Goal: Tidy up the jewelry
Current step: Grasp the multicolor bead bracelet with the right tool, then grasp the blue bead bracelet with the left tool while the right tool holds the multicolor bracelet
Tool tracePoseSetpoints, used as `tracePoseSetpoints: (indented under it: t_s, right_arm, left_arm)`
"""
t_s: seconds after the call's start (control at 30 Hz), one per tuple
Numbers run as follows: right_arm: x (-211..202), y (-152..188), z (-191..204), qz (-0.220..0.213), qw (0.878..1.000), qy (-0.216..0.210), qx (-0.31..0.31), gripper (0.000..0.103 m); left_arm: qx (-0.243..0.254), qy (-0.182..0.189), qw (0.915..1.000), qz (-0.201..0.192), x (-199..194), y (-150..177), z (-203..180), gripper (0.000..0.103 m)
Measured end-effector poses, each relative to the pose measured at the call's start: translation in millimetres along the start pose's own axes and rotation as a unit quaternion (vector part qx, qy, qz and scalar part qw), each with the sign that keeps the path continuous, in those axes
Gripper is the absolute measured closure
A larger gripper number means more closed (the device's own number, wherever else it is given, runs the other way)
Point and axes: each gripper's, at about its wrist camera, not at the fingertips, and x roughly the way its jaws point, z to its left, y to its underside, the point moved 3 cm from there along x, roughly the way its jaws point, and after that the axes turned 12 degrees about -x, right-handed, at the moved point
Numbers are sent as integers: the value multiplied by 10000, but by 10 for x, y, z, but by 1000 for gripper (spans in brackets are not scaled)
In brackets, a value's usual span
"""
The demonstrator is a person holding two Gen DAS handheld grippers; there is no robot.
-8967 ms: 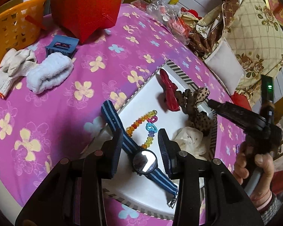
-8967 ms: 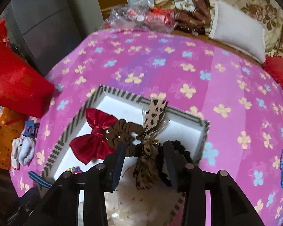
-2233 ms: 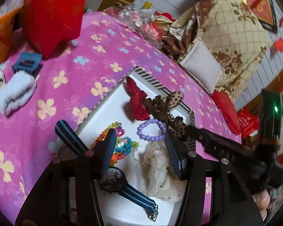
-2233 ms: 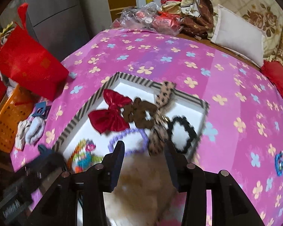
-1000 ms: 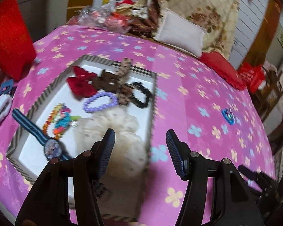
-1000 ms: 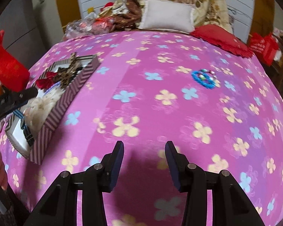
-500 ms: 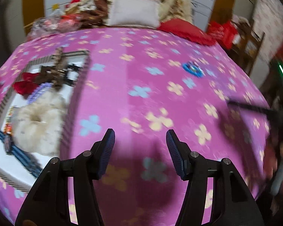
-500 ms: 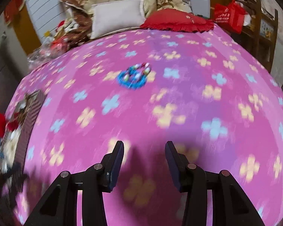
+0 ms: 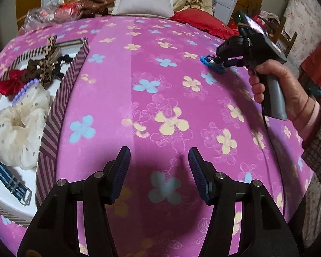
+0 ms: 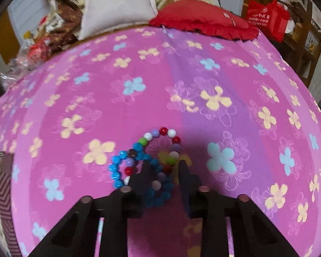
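The right gripper [image 10: 163,167], angled steeply downward, has just been closing its fingers around the beaded bracelets [image 10: 148,160] on the flowered counter [image 10: 139,81], while the left gripper [image 9: 159,165] is held half open, empty.

Only the red bag [image 10: 265,17], standing just right of the red cushion [image 10: 203,24], carries print: white lettering and what looks like a number, too blurred to read.
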Motion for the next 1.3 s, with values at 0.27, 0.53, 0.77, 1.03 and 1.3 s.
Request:
tracePoseSetpoints:
  t_s: [0.27, 0.53, 0.77, 1.03, 1.3]
  right_arm:
    - [-337, 604, 292, 217, 9956, -705, -584, 91]
    - [-933, 1762, 385, 111, 9837, -1516, -962, 91]
    - [-1211, 1934, 164, -395, 9827, -1603, -836, 73]
    - [-986, 1675, 363, -458, 9791, -1397, -1403, 73]
    - [-900, 1780, 541, -604, 9690, -787, -2261, 79]
  left_arm:
    - [-55, -93, 9999, -75, -3, -1, 45, 47]
    - [-77, -144, 9998, -80, -19, 23, 66, 47]
    - [-440, 71, 9990, -28, -110, 8, 90, 47]
    - [-669, 140, 9975, 150, -153, 156, -54, 47]
    - [-752, 65, 9967, 298, -59, 181, -183, 47]
